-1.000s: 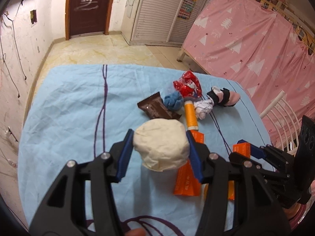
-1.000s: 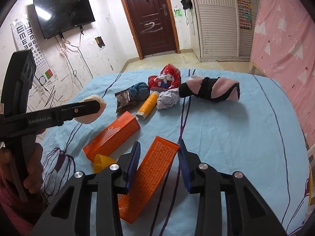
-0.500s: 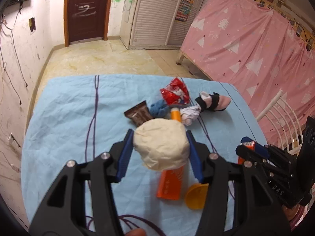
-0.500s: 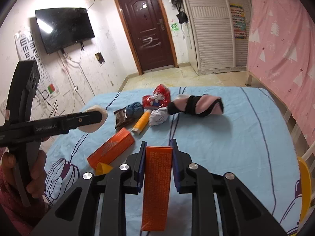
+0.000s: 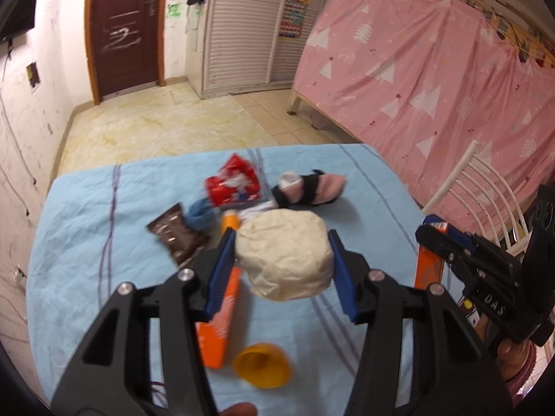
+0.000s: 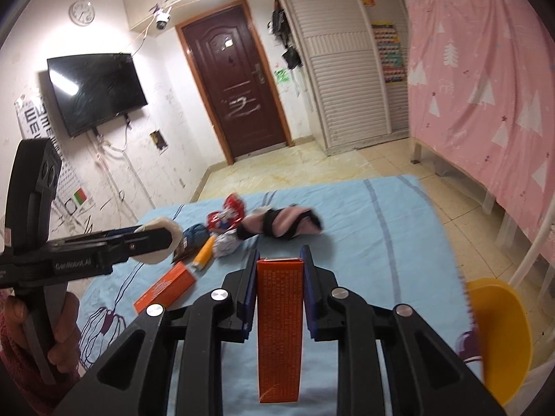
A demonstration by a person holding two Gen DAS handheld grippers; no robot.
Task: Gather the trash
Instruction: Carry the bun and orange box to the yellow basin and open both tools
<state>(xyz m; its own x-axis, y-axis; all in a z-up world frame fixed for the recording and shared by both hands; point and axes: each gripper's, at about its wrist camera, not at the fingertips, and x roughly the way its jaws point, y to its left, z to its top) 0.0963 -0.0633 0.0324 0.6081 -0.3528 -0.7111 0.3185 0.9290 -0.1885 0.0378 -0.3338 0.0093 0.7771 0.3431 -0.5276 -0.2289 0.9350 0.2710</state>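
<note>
Fingers (image 6: pixel 279 287) pinching orange box (image 6: pixel 278 332), paper wad (image 5: pixel 285 253) gripped

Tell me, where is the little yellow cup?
In the left wrist view the yellow cup lies on the blue sheet, bottom centre, beside the orange box.

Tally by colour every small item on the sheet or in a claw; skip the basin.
Orange: 3 (held box, box on sheet, bottle)
Red: 1 (red wrapper)
Brown: 1 (brown wrapper)
Blue: 1 (blue wad)
White: 1 (white wad)
Cream: 1 (cream ball, held)
Pink-black: 1 (bundle)
Yellow: 1 (cap)
Total: 10
</note>
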